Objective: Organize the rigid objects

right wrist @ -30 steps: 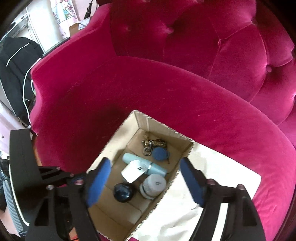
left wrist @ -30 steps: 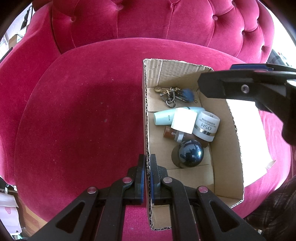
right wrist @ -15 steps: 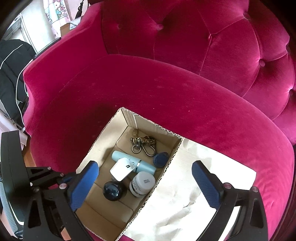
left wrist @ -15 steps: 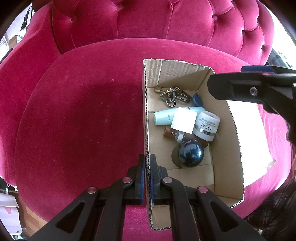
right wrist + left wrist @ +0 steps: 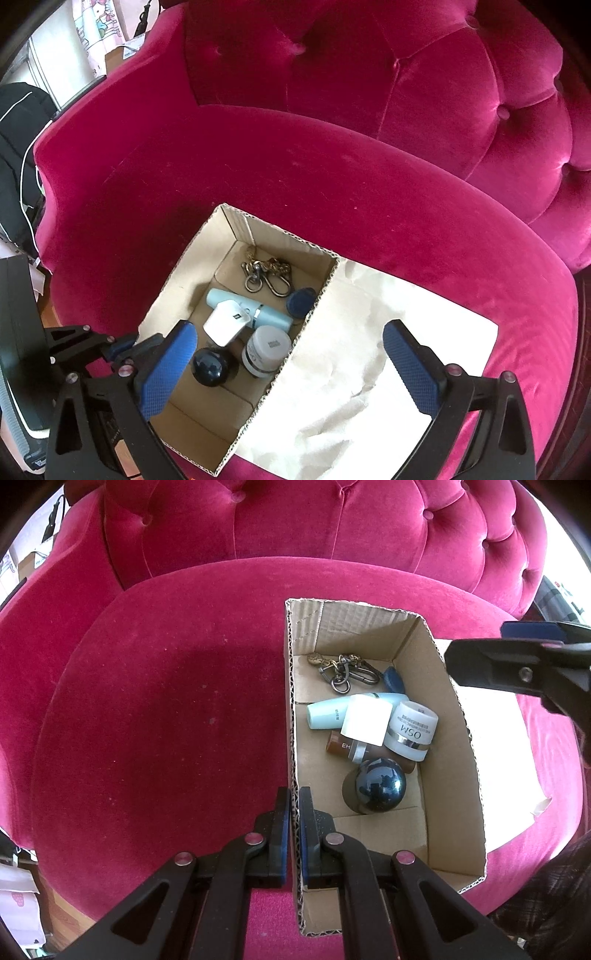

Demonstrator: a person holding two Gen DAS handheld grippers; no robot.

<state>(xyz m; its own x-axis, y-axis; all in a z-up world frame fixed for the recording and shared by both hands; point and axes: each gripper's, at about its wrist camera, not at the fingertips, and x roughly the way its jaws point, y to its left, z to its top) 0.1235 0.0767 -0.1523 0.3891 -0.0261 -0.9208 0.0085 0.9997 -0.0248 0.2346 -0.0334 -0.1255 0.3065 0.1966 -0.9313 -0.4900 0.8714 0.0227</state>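
The left tool (image 5: 294, 834) is clamped on the near left wall of the cardboard box (image 5: 458, 760), one blue pad outside and one inside the corrugated edge. The right tool (image 5: 288, 365) hangs above the box's right side with its jaws spread wide and nothing between the pads; one finger sits over the box interior, the other over the sheet of pale crumpled paper (image 5: 369, 369) that lies beside the box on the seat.

The box stands on the seat cushion of a deep pink tufted velvet armchair (image 5: 166, 701). Its top is open, and everything lies loose on the bottom. At the far end is a bunch of brass-coloured key clips and rings (image 5: 343, 670) with a blue oval fob (image 5: 394, 679) just beside it. Nearer the middle a pale blue tube (image 5: 328, 712) lies on its side, with a white cube-shaped plug (image 5: 365, 720) resting on top of it. A white jar (image 5: 412, 731) leans against the plug, tilted, its printed letters upside down from the left side. A brown tube (image 5: 341, 745) lies partly under the plug and jar. Closest to the left tool sits a shiny dark ball (image 5: 380, 784), touching the brown tube.
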